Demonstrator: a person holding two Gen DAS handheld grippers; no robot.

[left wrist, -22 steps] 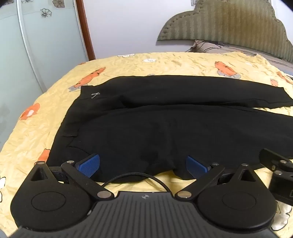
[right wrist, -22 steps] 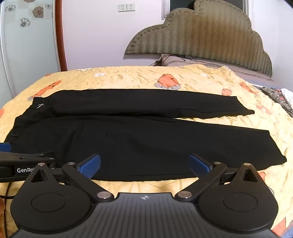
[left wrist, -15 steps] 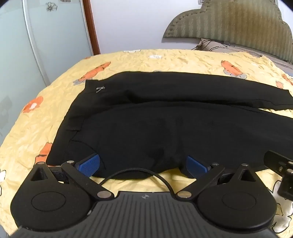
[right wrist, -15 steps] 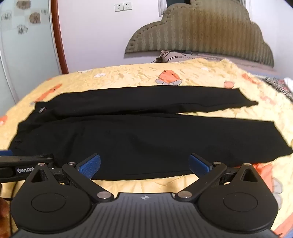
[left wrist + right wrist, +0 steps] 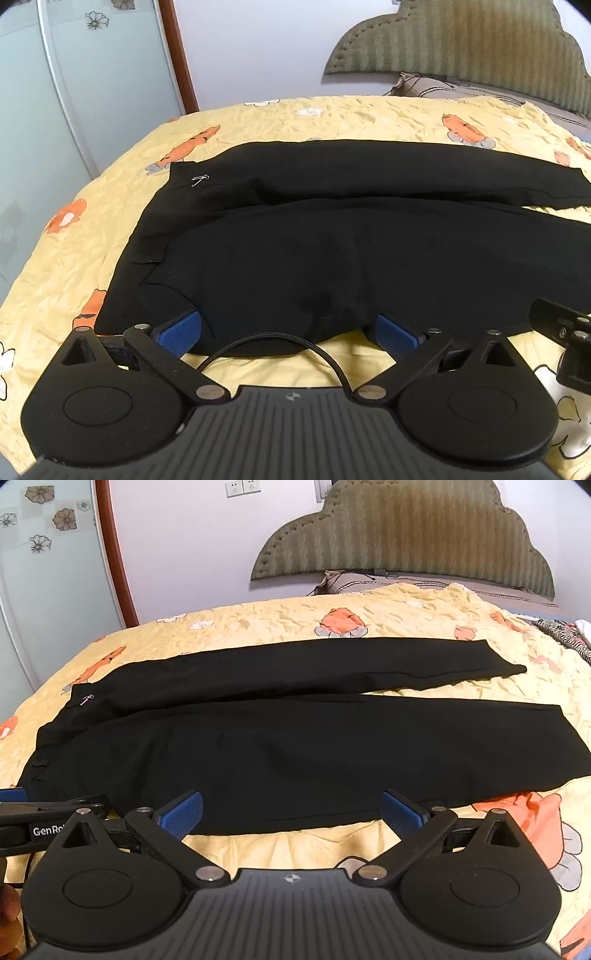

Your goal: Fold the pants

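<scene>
the left gripper (image 5: 288, 330) is matte black: a ribbed central housing with a small pale emblem, two round discs with raised circular caps, and angled linkage bars pinned with silver screws. its fingers (image 5: 179, 330) carry blue textured pads, and a thin black cable (image 5: 280, 338) loops across the front. the right gripper (image 5: 291, 810) is built alike; white "genro" lettering shows on the other gripper's arm at its left edge.

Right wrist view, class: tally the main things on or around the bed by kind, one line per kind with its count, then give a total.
Black pants: 1
Yellow floral bedspread: 1
Padded headboard: 1
Pillow: 1
Wall socket plates: 2
Hand-held grippers: 2, right hand-held gripper and left hand-held gripper, both open
Total: 8
</scene>
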